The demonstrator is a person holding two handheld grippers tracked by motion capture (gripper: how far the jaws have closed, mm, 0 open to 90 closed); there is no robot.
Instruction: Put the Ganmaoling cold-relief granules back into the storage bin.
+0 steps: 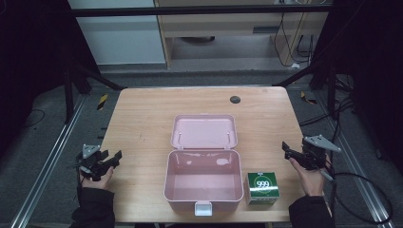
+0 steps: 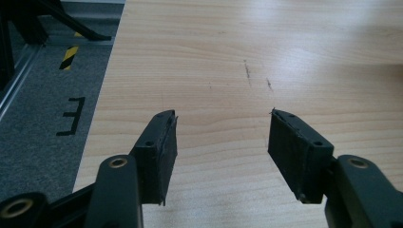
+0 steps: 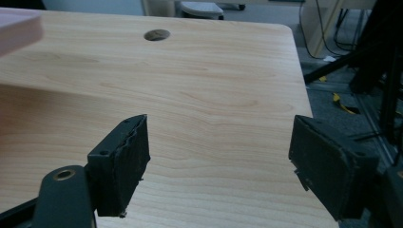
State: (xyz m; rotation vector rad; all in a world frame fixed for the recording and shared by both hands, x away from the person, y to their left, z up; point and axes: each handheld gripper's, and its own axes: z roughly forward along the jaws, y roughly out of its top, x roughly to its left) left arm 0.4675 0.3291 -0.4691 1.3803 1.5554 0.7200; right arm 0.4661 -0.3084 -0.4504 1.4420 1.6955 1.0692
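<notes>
Your left gripper (image 2: 222, 142) has its jaws apart with nothing between them but bare wood. It hovers over the left edge of the tabletop (image 2: 285, 42), and past that edge you look down on grey floor with a black mark and a yellow-and-black stripe. Seen from above, this gripper (image 1: 114, 156) sits in your left hand (image 1: 97, 178) at the tabletop's left side, pointing inward toward the box (image 1: 203, 183).

Your right gripper (image 3: 218, 156) also holds its jaws well apart and empty. They hang over the right part of the tabletop (image 3: 190, 71), near its right edge; ahead lies a round hole (image 3: 157, 34) in the wood, and a pink corner of the lid (image 3: 19, 26) shows at the upper left. From above, this gripper (image 1: 287, 149) is in your right hand (image 1: 311, 178) at the right edge, pointing inward.

Between your hands stands the pink box, open and empty, its lid (image 1: 204, 130) laid back flat behind it and its white latch (image 1: 203, 208) at the near rim. A green carton (image 1: 262, 187) marked 999 stands just right of the box, close to your right hand but apart from the jaws.
</notes>
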